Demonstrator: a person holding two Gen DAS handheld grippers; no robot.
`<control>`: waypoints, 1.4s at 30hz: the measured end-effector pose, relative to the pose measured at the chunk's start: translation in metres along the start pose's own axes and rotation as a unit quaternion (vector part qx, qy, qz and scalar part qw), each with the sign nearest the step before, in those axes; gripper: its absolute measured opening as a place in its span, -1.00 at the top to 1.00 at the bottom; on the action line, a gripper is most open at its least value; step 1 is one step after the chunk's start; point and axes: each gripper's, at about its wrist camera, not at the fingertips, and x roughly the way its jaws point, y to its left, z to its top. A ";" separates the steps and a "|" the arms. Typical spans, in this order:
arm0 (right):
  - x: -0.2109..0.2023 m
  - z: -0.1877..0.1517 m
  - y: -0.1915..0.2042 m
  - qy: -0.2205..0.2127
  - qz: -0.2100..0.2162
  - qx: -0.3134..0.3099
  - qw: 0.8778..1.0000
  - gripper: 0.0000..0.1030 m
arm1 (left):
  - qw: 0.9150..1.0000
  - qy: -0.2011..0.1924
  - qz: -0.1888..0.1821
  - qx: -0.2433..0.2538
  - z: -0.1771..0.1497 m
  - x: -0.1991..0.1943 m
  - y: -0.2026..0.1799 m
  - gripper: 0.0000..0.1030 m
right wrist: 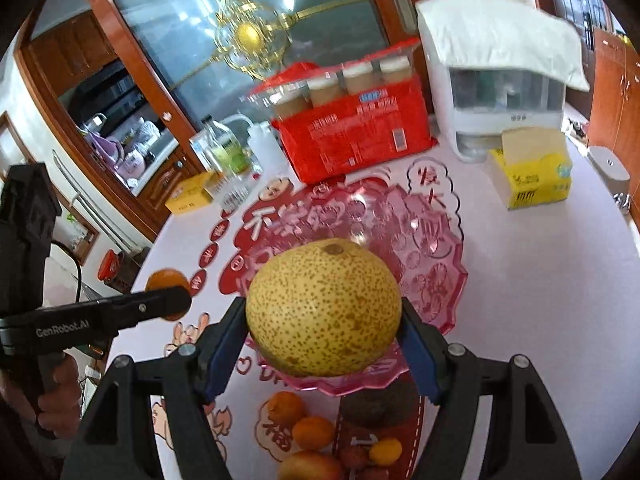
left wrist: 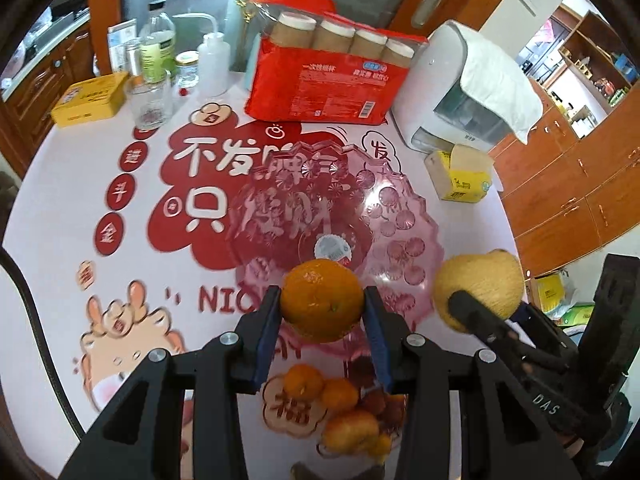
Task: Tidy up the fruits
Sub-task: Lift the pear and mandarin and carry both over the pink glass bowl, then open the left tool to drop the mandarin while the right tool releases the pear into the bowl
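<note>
My left gripper (left wrist: 322, 306) is shut on an orange (left wrist: 322, 300) and holds it above the near rim of a pink glass fruit plate (left wrist: 396, 216). My right gripper (right wrist: 323, 334) is shut on a speckled yellow pear (right wrist: 324, 308), held over the near edge of the same plate (right wrist: 436, 268). The pear (left wrist: 480, 286) also shows at the right of the left wrist view, and the orange (right wrist: 166, 280) at the left of the right wrist view. Several small oranges (left wrist: 304, 386) and other fruits (right wrist: 312, 432) lie on the table below the grippers.
At the table's back stand a red pack of paper cups (left wrist: 320, 84), a white appliance under a cloth (left wrist: 460, 88), a yellow tissue box (left wrist: 460, 176), a glass (left wrist: 150, 100), bottles (left wrist: 158, 48) and a yellow tin (left wrist: 90, 98). Wooden cabinets (left wrist: 580, 184) stand to the right.
</note>
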 end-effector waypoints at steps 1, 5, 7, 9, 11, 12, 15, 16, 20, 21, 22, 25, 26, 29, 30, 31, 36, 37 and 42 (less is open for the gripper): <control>0.006 0.000 -0.003 0.006 0.001 0.003 1.000 -0.41 | 1.000 0.003 -0.001 0.000 0.003 0.008 0.000 0.24; 0.041 -0.001 -0.018 0.042 0.003 0.017 0.999 -0.41 | 1.000 0.018 -0.013 0.004 0.012 0.044 0.000 0.24; 0.055 -0.002 -0.024 0.056 0.005 0.023 0.998 -0.41 | 1.000 0.028 -0.011 0.006 0.014 0.060 0.001 0.24; 0.070 -0.004 -0.030 0.071 0.004 0.031 0.997 -0.41 | 0.999 0.043 -0.004 0.005 0.015 0.076 0.002 0.24; 0.081 -0.005 -0.036 0.085 0.002 0.039 0.996 -0.41 | 0.999 0.054 0.000 0.000 0.015 0.089 0.006 0.24; 0.085 -0.006 -0.037 0.089 0.001 0.041 0.995 -0.41 | 0.998 0.059 0.000 -0.003 0.015 0.094 0.007 0.23; 0.094 -0.007 -0.039 0.099 0.000 0.038 0.994 -0.41 | 0.998 0.067 0.005 -0.001 0.016 0.105 0.010 0.23; 0.097 -0.007 -0.039 0.102 -0.001 0.037 0.994 -0.41 | 0.998 0.069 0.008 0.000 0.016 0.108 0.010 0.23; 0.106 -0.006 -0.040 0.110 -0.008 0.037 0.993 -0.41 | 0.997 0.079 0.015 -0.002 0.017 0.117 0.012 0.23; 0.107 -0.006 -0.041 0.114 -0.010 0.038 0.993 -0.42 | 0.997 0.081 0.016 -0.002 0.016 0.117 0.012 0.21; 0.109 -0.007 -0.041 0.119 -0.012 0.039 0.992 -0.42 | 0.997 0.080 0.017 -0.001 0.016 0.116 0.012 0.13; 0.113 -0.009 -0.043 0.137 -0.019 0.048 0.989 -0.43 | 0.998 0.063 0.010 -0.006 0.016 0.105 0.014 -0.26; 0.114 -0.010 -0.043 0.142 -0.020 0.053 0.988 -0.43 | 0.998 0.057 0.004 -0.007 0.015 0.099 0.015 -0.28; 0.103 -0.009 -0.039 0.119 -0.016 0.063 0.991 -0.43 | 0.999 0.041 -0.008 0.000 0.014 0.079 0.016 -0.32; 0.096 -0.007 -0.035 0.104 -0.014 0.062 0.993 -0.43 | 0.999 0.036 -0.008 0.002 0.013 0.073 0.017 -0.32; 0.090 -0.005 -0.031 0.095 -0.017 0.057 0.994 -0.43 | 1.000 0.027 -0.006 0.003 0.010 0.064 0.018 -0.32; 0.065 -0.007 -0.012 0.080 -0.023 0.041 0.996 -0.43 | 1.000 0.001 -0.008 -0.014 -0.003 0.027 0.029 -0.42; 0.060 -0.008 -0.009 0.077 -0.024 0.040 0.996 -0.43 | 1.000 -0.002 -0.010 -0.018 -0.006 0.020 0.031 -0.42; 0.025 -0.026 0.011 0.056 -0.023 0.040 0.997 -0.43 | 0.999 -0.018 -0.009 -0.024 -0.034 -0.013 0.042 -0.43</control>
